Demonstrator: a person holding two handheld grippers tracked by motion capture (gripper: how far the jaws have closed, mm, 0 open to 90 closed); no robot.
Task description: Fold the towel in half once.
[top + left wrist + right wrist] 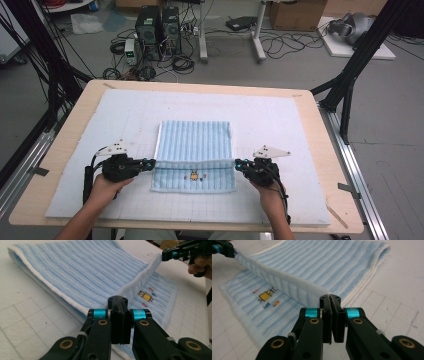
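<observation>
Nearest to me, my two hands come in from the bottom of the high view, each carrying a claw. The left claw [151, 163] has its jaws pressed together, pinching the left end of the folded edge of the blue striped towel [195, 142]; in the left gripper view the white hem runs straight into the closed jaws. The right claw [238, 163] is likewise clamped tight on the right end of that same edge, and in the right gripper view the cloth disappears between the two black jaws with no gap that I can see.

Between the claws the held edge hangs as a raised ridge, lifted just off the layer beneath. Under it, on the near part of the towel, I see a small yellow embroidered figure [194, 176] with tiny coloured marks beside it.

Farther out, the rest of the towel lies flat, its far end folded, on the white gridded mat [280, 130] that covers the wooden tabletop [327, 165].
</observation>
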